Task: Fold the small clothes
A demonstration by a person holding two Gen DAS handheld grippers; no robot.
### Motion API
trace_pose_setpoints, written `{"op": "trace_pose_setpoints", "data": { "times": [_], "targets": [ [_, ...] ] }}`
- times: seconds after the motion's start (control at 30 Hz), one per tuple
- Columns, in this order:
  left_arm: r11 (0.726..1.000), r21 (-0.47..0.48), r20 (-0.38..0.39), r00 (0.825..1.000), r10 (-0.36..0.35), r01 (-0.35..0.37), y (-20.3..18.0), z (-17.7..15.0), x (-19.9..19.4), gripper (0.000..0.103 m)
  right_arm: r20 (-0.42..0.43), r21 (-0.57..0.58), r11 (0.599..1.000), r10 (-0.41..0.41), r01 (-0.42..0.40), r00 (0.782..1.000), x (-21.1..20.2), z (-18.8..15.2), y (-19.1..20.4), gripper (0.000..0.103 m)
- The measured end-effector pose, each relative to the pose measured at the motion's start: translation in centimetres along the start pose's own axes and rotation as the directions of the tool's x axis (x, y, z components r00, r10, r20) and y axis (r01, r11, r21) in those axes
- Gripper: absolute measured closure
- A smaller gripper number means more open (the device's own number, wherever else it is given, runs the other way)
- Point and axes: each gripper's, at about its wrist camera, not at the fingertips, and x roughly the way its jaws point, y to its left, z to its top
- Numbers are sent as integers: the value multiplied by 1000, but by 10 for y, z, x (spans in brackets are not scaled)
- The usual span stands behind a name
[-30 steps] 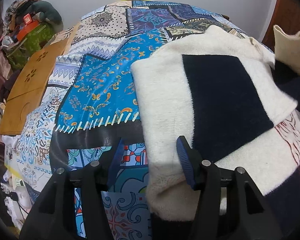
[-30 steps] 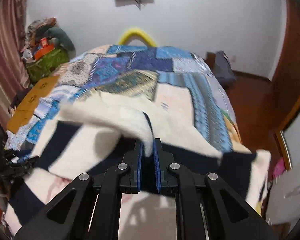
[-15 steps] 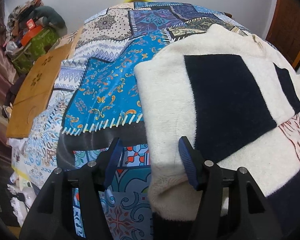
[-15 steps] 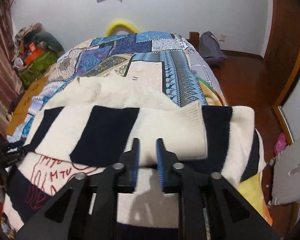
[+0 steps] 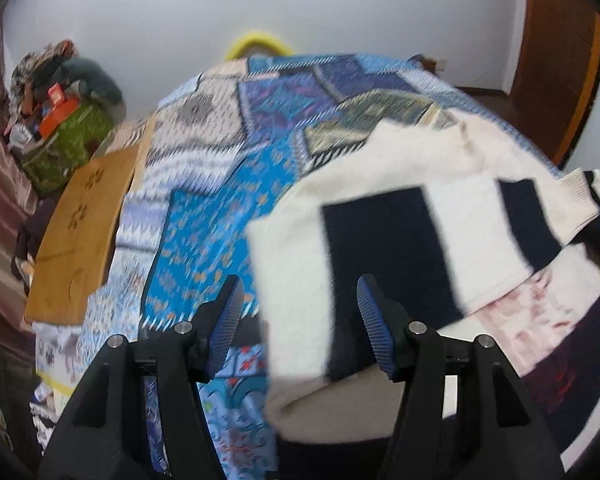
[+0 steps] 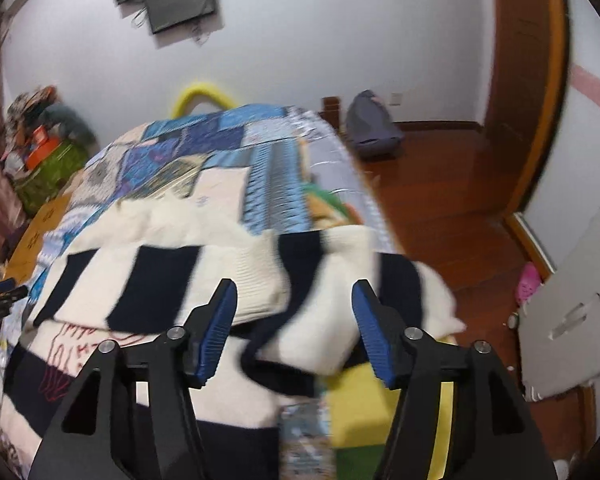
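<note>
- Sweater (image 5: 400,220), cream with navy blocks and some red scribble print, is lying on the bed (image 5: 220,208) toward its near right corner, with one part hanging off the right edge.
- What just changed: half a second ago the right tongs (image 6: 292,324) were only barely apart around the cream cuff, and a second ago they were clamped on it mid-carry. Now they're opening, nothing pinched, and the sleeve (image 6: 204,276) is laid flat across the body. So that sleeve fold looks done, I'd say.
- Left tongs (image 5: 298,326) are spread about like before, holding nothing, and the view has pulled back from the sweater's left edge. Both frames are blurry, so fine detail is a guess.
- Direction: collar end points to the far end of the bed, hem end toward the cameras, so the long axis runs along the bed. The folded sleeve lies crosswise, cuff toward the right edge.
- The other sleeve (image 6: 340,320) bunched at the right edge probably wants folding in next.
</note>
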Motion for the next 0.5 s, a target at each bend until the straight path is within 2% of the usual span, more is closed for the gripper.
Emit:
{"op": "trace_pose_setpoints", "data": {
  "times": [0.13, 0.27, 0.33, 0.5],
  "targets": [
    [999, 42, 23, 999, -33, 32, -30, 14, -2, 36, -17, 75, 996, -39, 41, 999, 4, -3, -36, 46],
    [996, 65, -13, 998, -63, 64, -57, 19, 14, 36, -79, 131, 990, -49, 59, 996, 24, -12, -64, 44],
    [995, 66, -48, 996, -70, 73, -69, 19, 28, 36, -121, 166, 984, -42, 62, 992, 40, -19, -76, 35],
    [994, 65, -120, 989, -82, 90, -87, 11, 55, 36, -187, 229, 973, 29, 15, 982, 72, -32, -87, 35]
  ]
}}
